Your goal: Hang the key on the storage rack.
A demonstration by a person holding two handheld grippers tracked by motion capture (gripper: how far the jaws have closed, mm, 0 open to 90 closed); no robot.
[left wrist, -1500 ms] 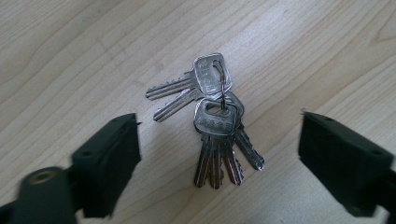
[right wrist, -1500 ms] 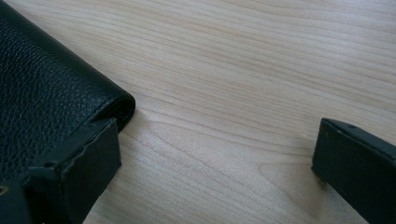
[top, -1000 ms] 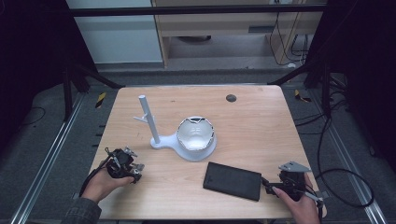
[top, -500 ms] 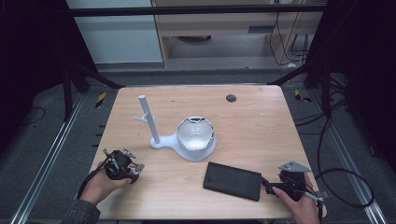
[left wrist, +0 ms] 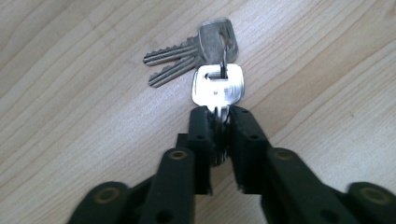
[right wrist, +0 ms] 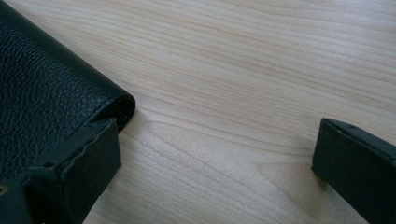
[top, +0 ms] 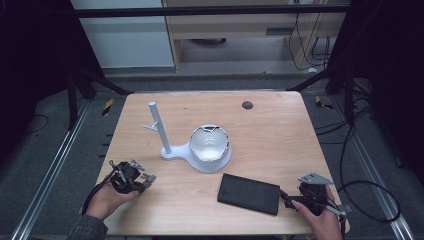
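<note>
A small bunch of silver keys (left wrist: 205, 51) lies on the wooden table (top: 280, 135) at its front left. My left gripper (left wrist: 219, 114) has just been closing and is now shut on the blade of one key (left wrist: 218, 87), with the other keys fanned out beyond it. In the high view the left gripper (top: 143, 179) rests low by the front left edge. My right gripper (right wrist: 217, 135) stands open at the front right, its left fingertip against the end of a black leather wallet (right wrist: 42, 79). The wallet (top: 248, 193) lies flat, just left of the right gripper (top: 286, 196).
A white stand (top: 200, 161) with an upright post (top: 159, 127) and a round bowl-shaped part (top: 209, 142) sits mid-table. A small dark disc (top: 247, 105) lies near the far edge. Dark frame legs and cables surround the table.
Both hands and everything on the table stand where they were; no shift shows in the high view.
</note>
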